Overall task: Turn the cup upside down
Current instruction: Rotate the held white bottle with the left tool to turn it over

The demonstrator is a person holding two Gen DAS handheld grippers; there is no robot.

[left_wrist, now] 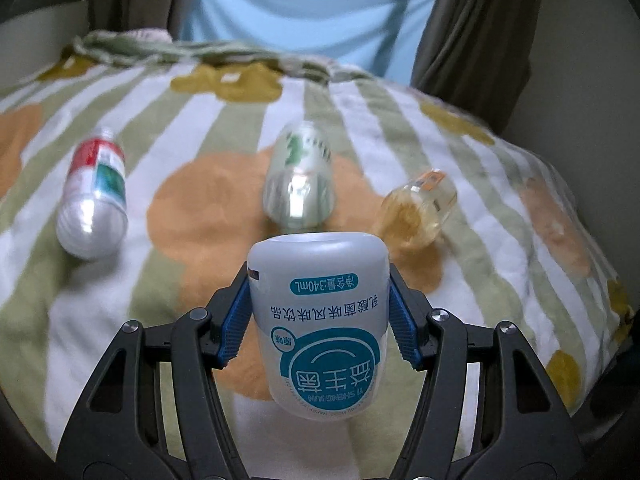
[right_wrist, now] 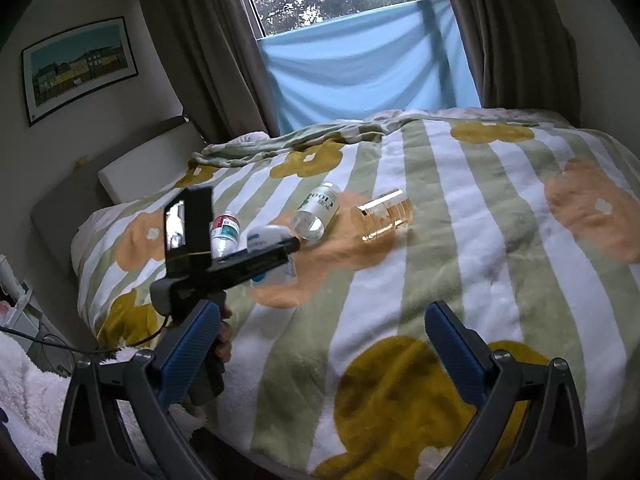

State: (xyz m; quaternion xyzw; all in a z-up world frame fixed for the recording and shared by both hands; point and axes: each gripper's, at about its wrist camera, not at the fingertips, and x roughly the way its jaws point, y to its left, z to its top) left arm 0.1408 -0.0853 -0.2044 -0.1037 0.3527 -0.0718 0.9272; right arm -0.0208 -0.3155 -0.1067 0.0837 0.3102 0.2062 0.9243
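My left gripper (left_wrist: 320,316) is shut on a translucent white cup (left_wrist: 320,320) with a teal label. Its print reads upside down and its closed end points up, above the blanket. In the right wrist view the same cup (right_wrist: 267,236) shows partly behind the left gripper's black body (right_wrist: 240,264). My right gripper (right_wrist: 320,344) stands open with nothing between its blue pads, low over the near part of the bed. An amber glass cup (left_wrist: 416,208) (right_wrist: 382,214) lies on its side further back.
A striped flower blanket (left_wrist: 180,200) (right_wrist: 460,260) covers the bed. A red and green labelled bottle (left_wrist: 94,196) (right_wrist: 225,232) and a clear green-print bottle (left_wrist: 300,178) (right_wrist: 318,210) lie on it. Curtains and a blue cloth (right_wrist: 368,64) hang behind. A person's hand (right_wrist: 224,344) grips the left tool.
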